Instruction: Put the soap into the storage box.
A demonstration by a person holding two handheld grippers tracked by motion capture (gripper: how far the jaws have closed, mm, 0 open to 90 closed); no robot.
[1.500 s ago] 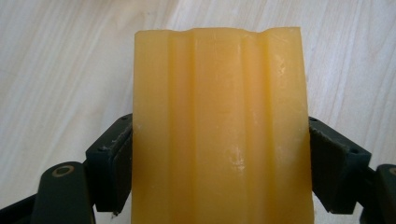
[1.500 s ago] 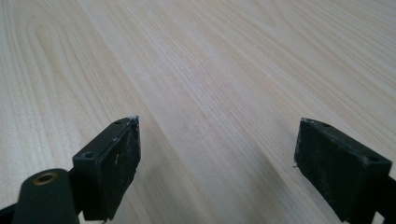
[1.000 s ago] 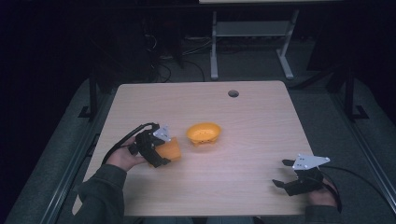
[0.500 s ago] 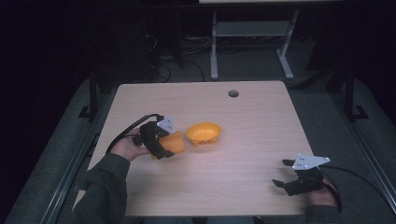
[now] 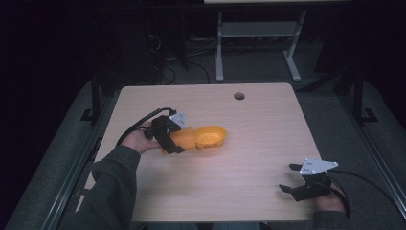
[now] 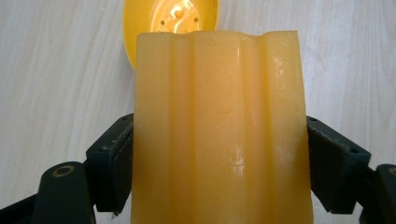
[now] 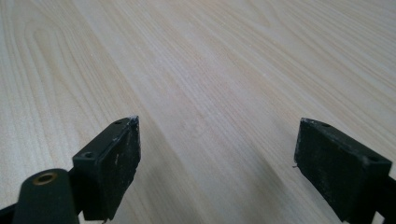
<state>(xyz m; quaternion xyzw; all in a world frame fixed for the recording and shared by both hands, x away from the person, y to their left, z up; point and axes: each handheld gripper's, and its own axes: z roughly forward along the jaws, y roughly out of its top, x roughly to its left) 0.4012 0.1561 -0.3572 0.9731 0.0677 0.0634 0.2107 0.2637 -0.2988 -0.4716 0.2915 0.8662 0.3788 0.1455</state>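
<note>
My left gripper [image 5: 178, 140] is shut on a ribbed orange-yellow block [image 5: 184, 139], held just left of a yellow bowl [image 5: 210, 136] at the table's middle left. In the left gripper view the block [image 6: 219, 130] stands between both black jaws, and the bowl [image 6: 170, 18] lies right beyond its far end. The block's tip reaches the bowl's near rim. My right gripper [image 5: 289, 178] rests near the table's front right corner, open, with only bare wood between its fingers [image 7: 116, 158].
The wooden table [image 5: 258, 139] has a round cable hole [image 5: 239, 96] near its far edge. A white-legged stand [image 5: 258, 33] is on the floor behind the table. Dark floor surrounds the table.
My left gripper has carried the block rightward, from a short way left of the bowl up to its rim. The right gripper has stayed put.
</note>
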